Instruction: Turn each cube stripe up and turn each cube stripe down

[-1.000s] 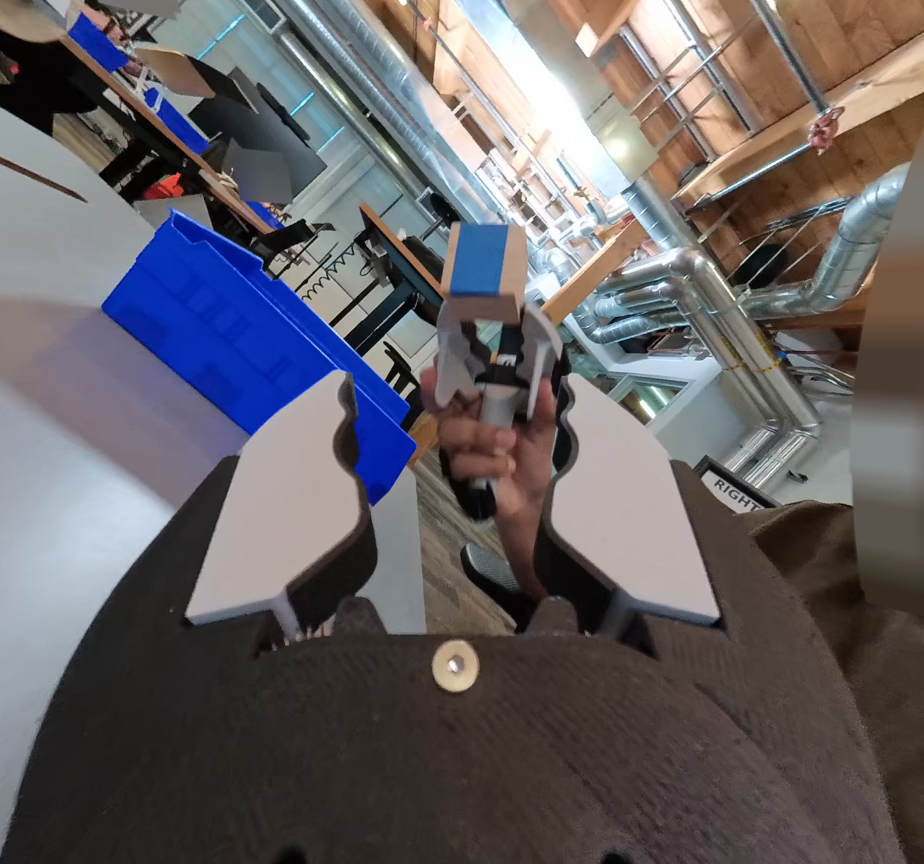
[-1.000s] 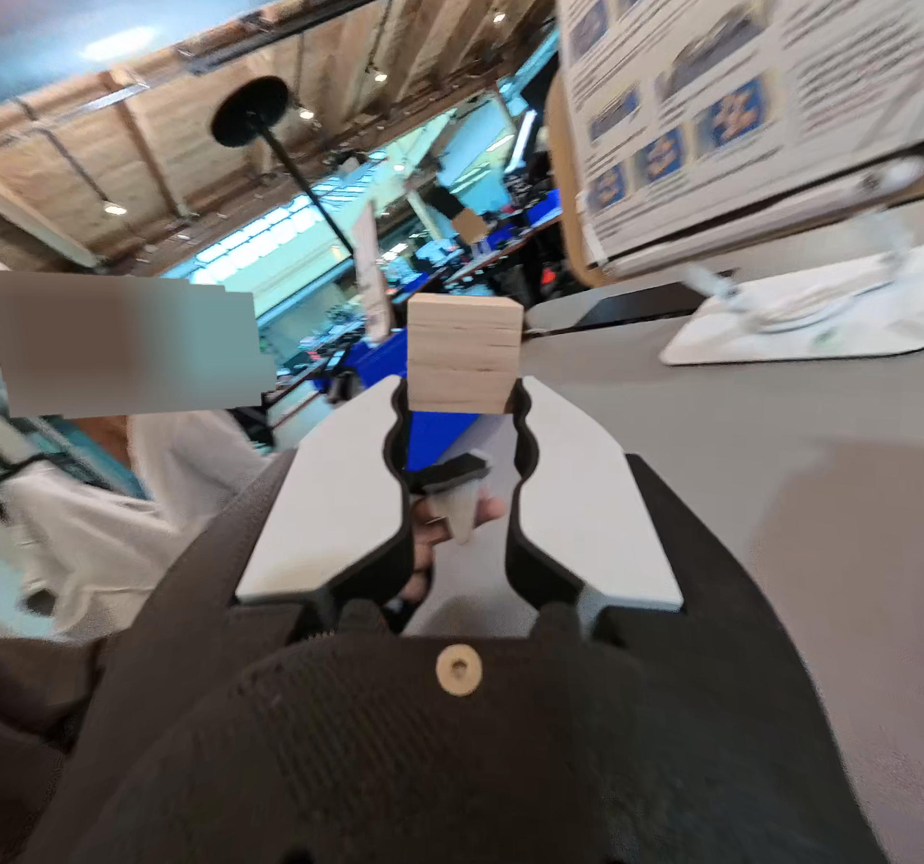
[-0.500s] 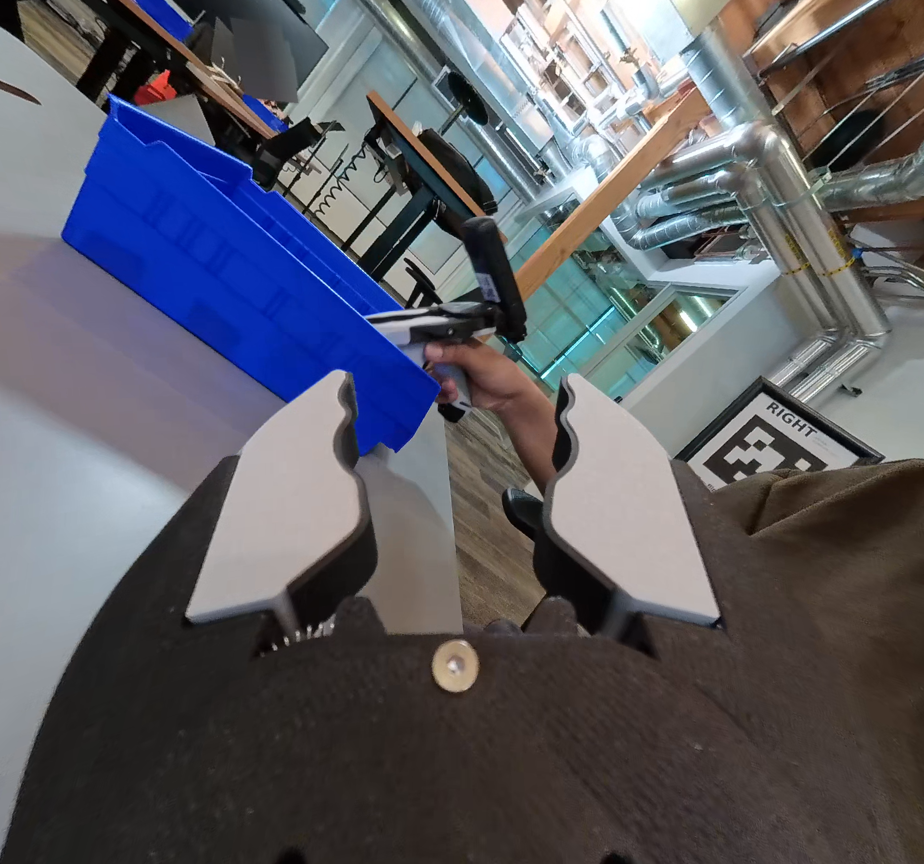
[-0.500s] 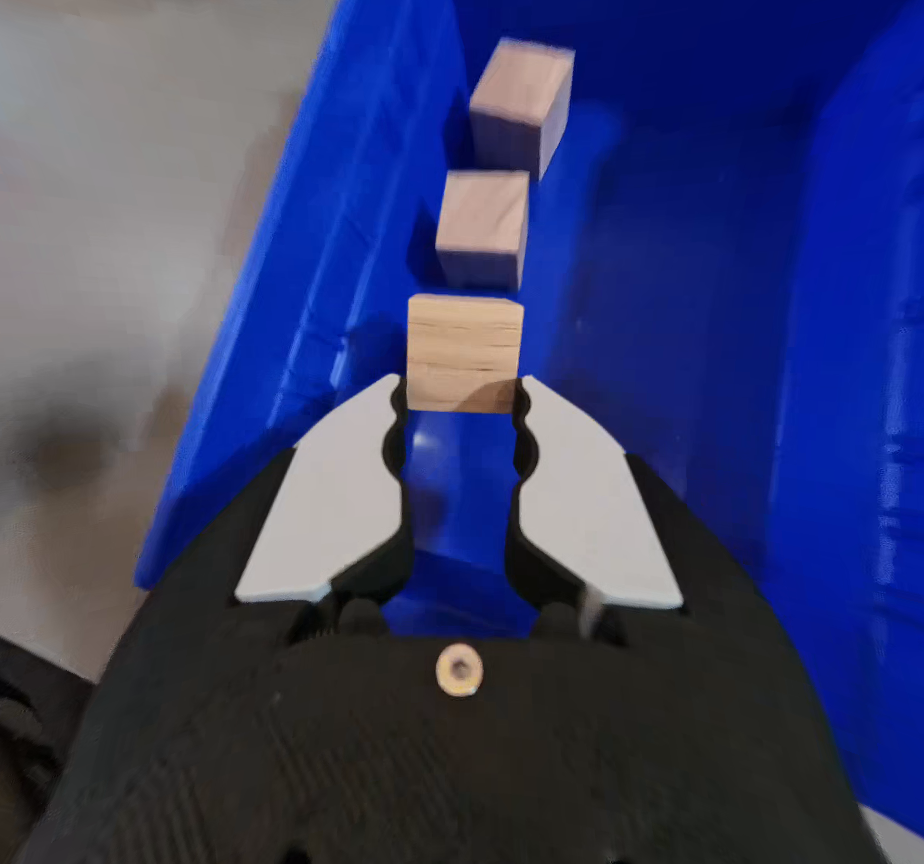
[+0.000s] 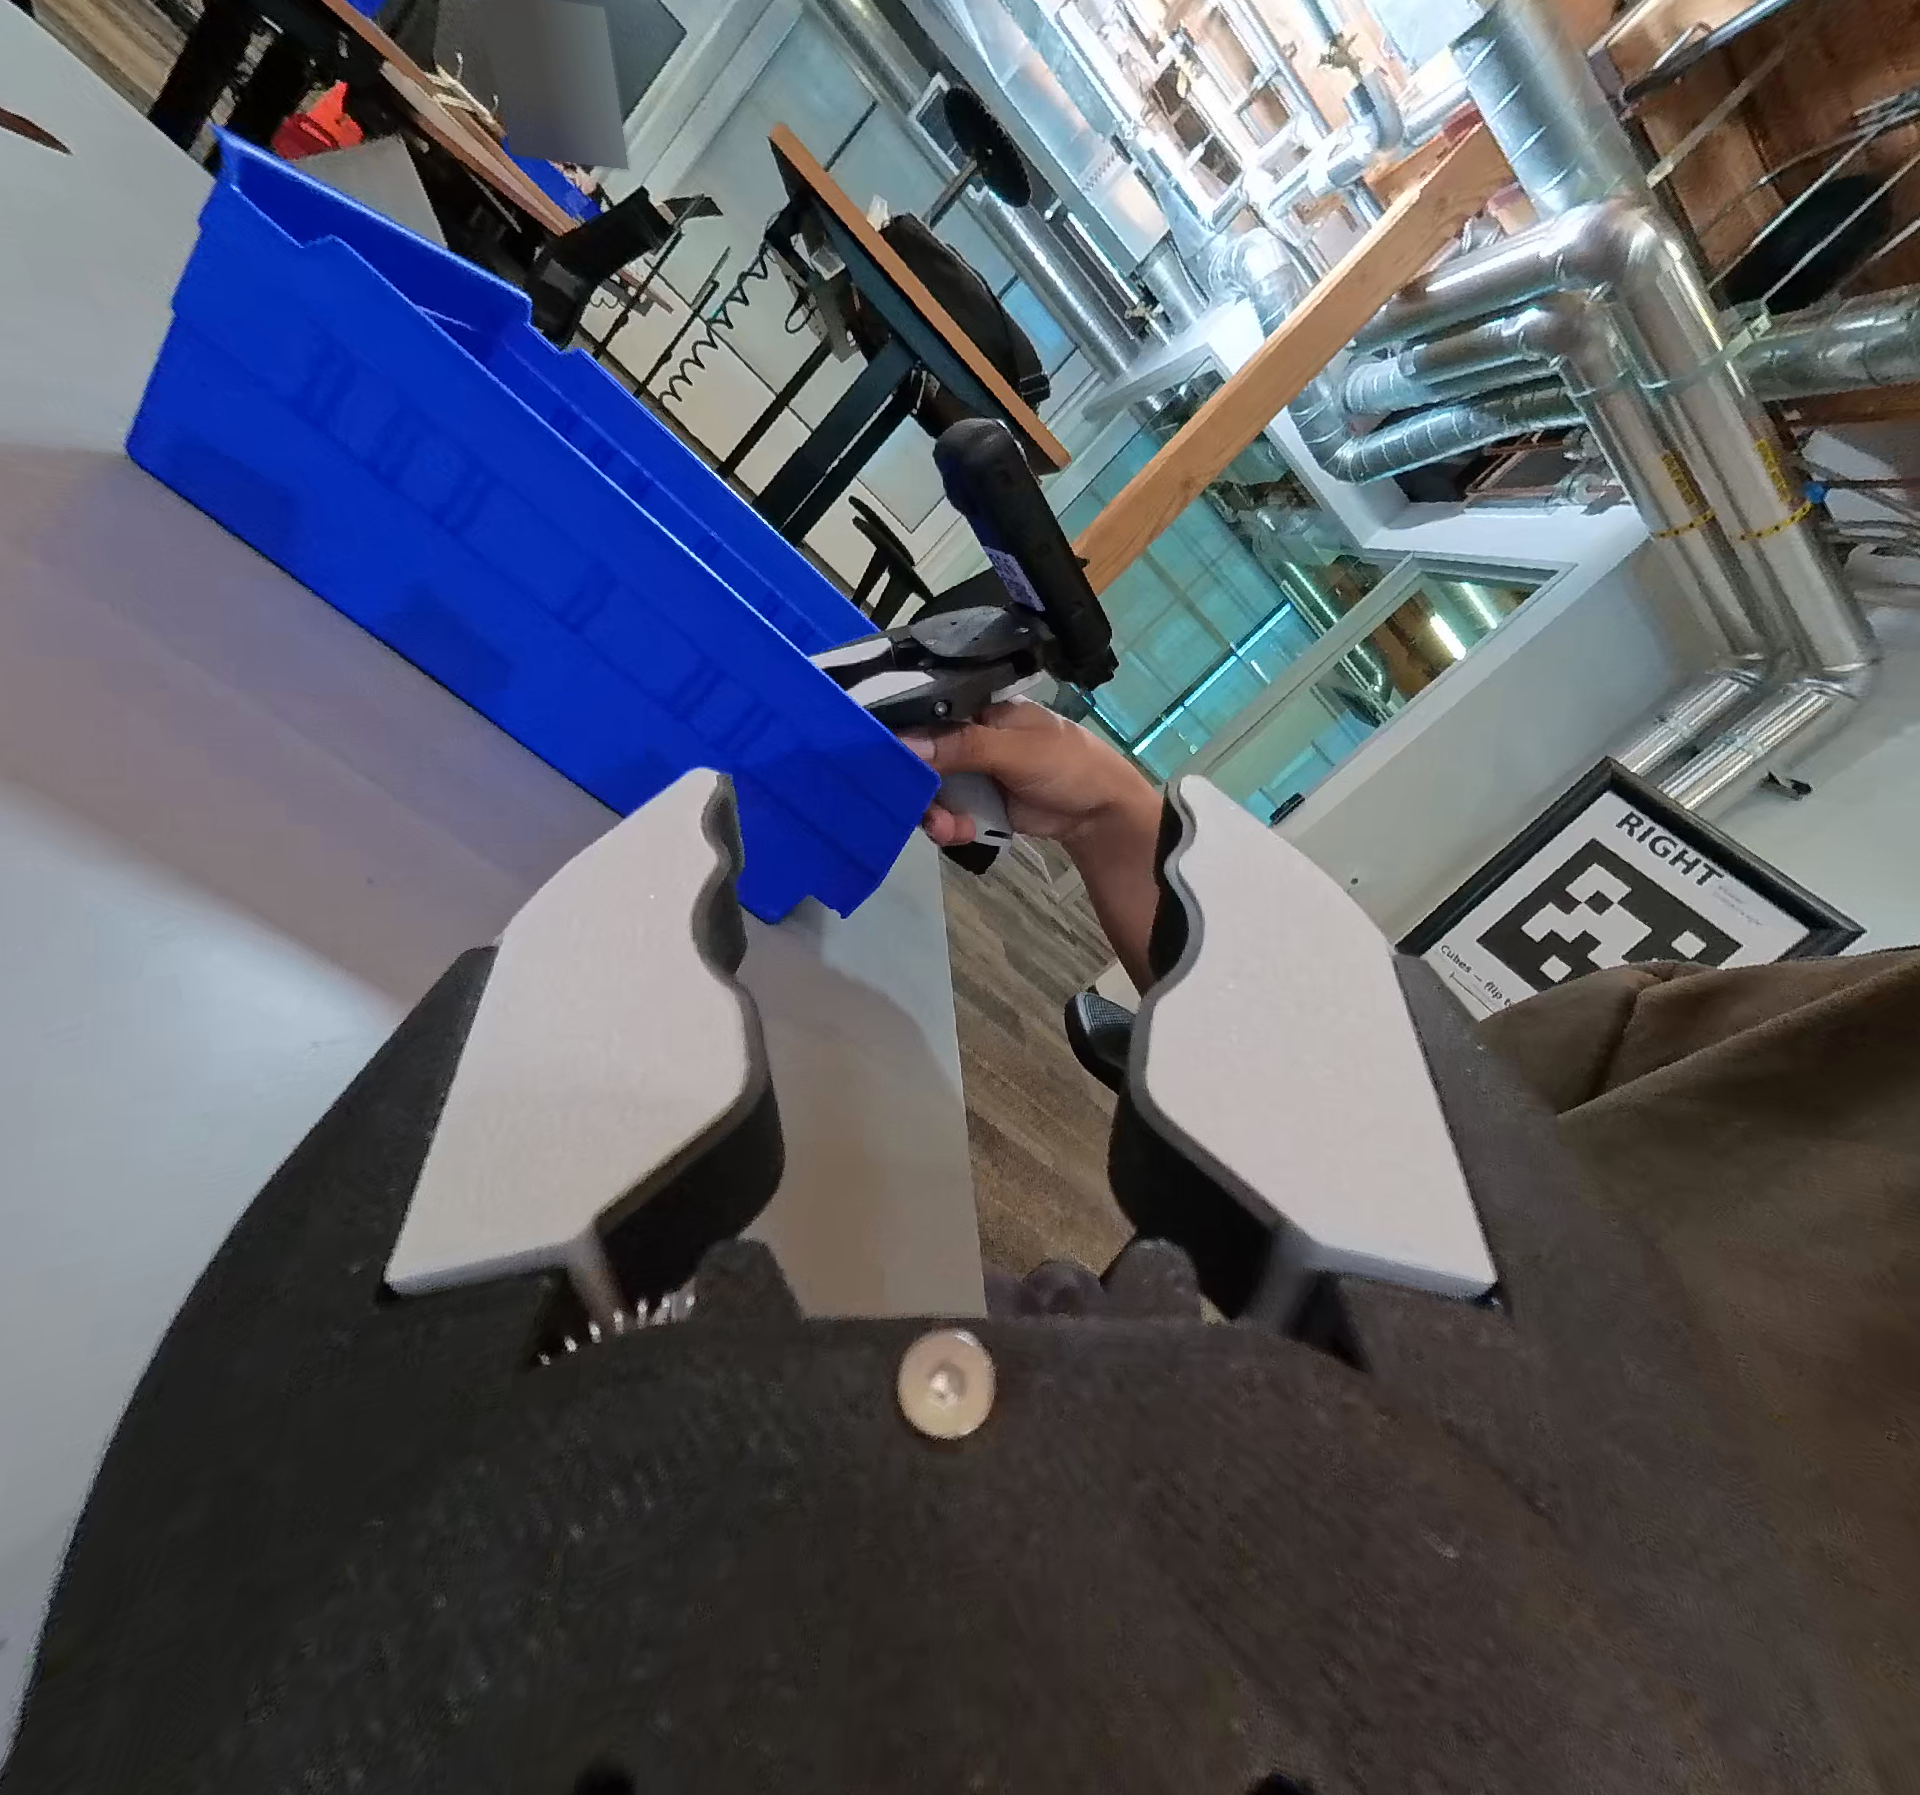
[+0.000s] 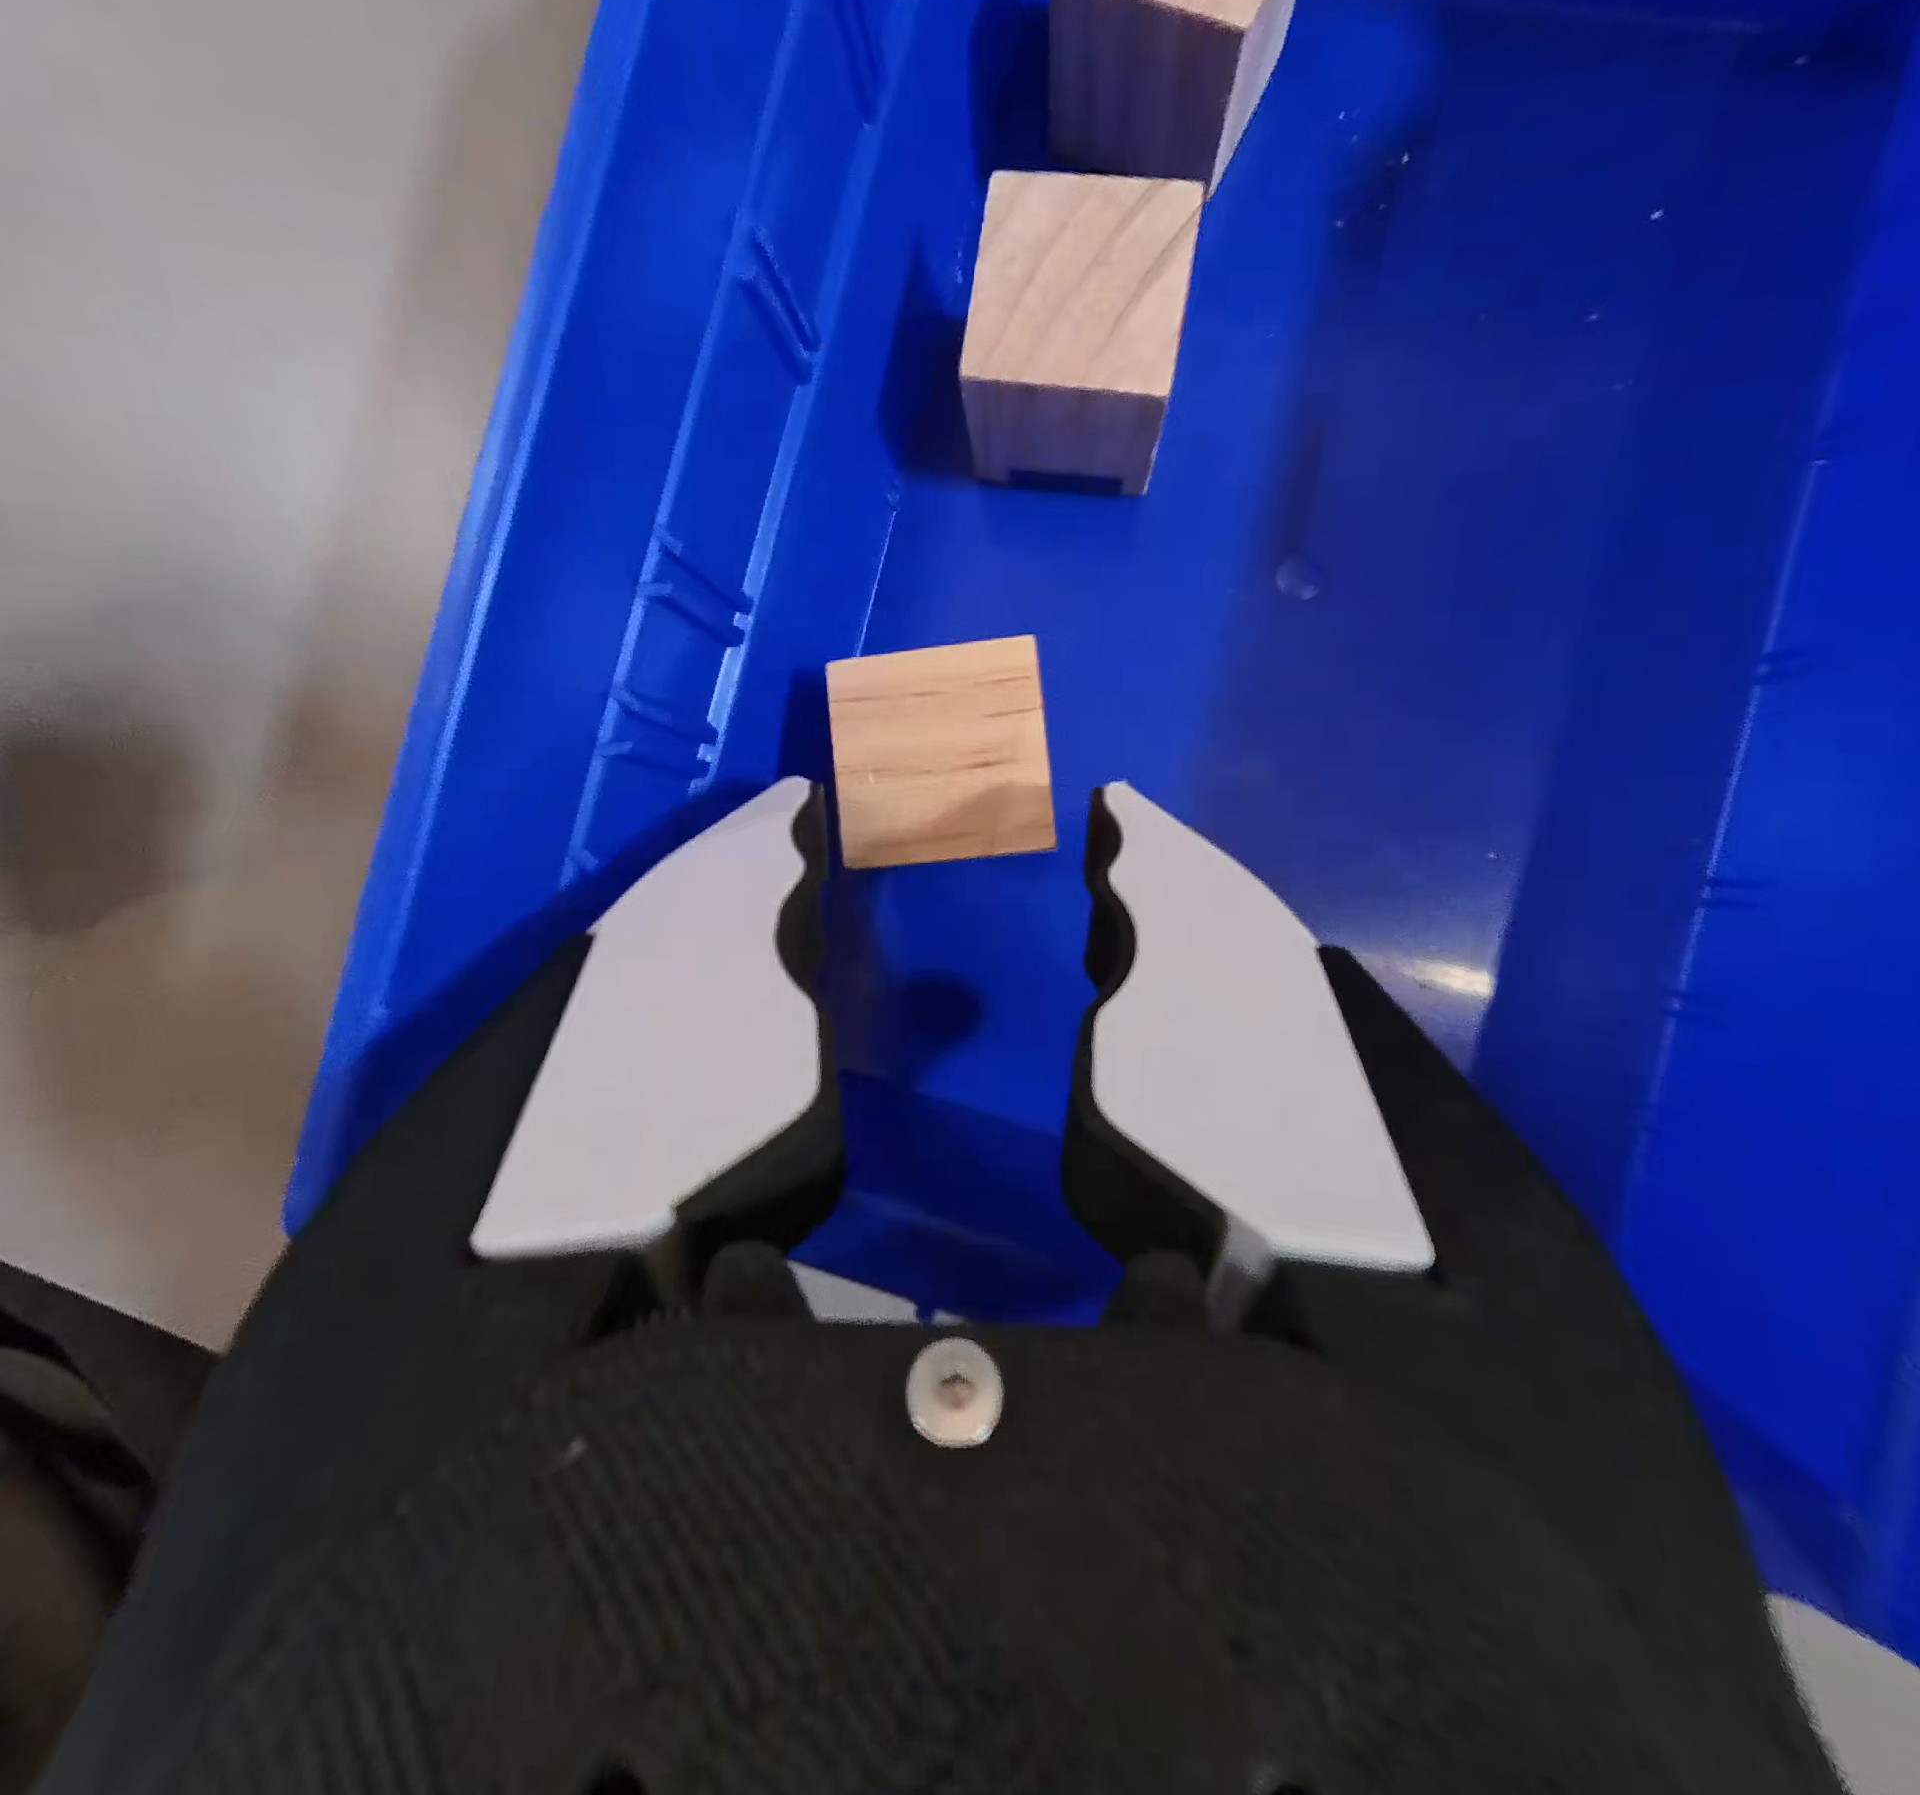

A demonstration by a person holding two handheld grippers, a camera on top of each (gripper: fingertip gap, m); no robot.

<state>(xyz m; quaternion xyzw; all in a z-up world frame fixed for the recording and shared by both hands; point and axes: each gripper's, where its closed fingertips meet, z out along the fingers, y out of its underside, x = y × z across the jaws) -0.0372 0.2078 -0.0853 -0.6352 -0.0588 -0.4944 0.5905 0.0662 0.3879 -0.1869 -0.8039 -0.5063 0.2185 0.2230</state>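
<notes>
In the right wrist view my right gripper is open above the inside of a blue bin. A light wooden cube sits just ahead of the fingertips with plain wood showing, free of both fingers. Two more wooden cubes stand in a row beyond it along the bin's left wall, plain faces up. In the left wrist view my left gripper is open and empty, held over the grey table near the bin's outer corner. The right gripper shows there, held in a hand, reaching over the bin's rim.
The bin stands on a grey table near its edge. A framed sign with a black-and-white marker leans at the right. A brown sleeve lies at the right. Desks and chairs stand beyond the table.
My right gripper swung down from the air into the bin with the cube, then opened and let it go. The cube now lies free by the left wall. The left gripper stayed open.
</notes>
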